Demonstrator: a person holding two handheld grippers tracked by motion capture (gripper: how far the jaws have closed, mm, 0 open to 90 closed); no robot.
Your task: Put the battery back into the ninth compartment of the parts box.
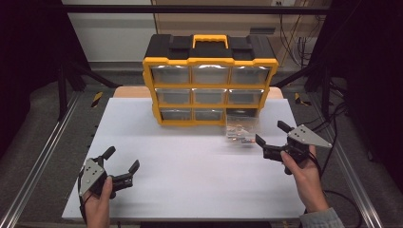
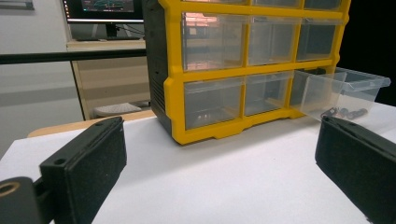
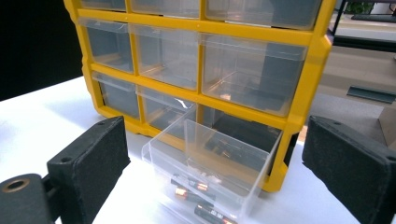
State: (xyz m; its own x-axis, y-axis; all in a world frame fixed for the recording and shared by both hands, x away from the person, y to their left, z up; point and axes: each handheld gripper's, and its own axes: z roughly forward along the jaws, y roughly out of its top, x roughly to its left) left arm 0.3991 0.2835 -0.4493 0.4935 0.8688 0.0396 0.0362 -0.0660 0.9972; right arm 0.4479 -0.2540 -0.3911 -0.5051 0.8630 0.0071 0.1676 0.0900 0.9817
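Note:
A yellow and black drawer cabinet (image 1: 209, 80) (image 2: 243, 70) (image 3: 201, 60) with clear drawers stands at the back of the white table (image 1: 190, 166). Its bottom right drawer (image 1: 241, 129) (image 2: 343, 91) (image 3: 210, 172) is pulled out onto the table and holds several small batteries (image 3: 198, 196). My right gripper (image 1: 274, 138) is open just right of that drawer, its jaws spread wide and nothing between them. My left gripper (image 1: 122, 162) is open near the front left of the table, away from the cabinet, jaws empty.
Metal frame rails (image 1: 43, 156) run along both sides of the table. Cables (image 1: 332, 142) trail at the right. A monitor (image 2: 105, 9) and a wall sit behind the cabinet in the left gripper view.

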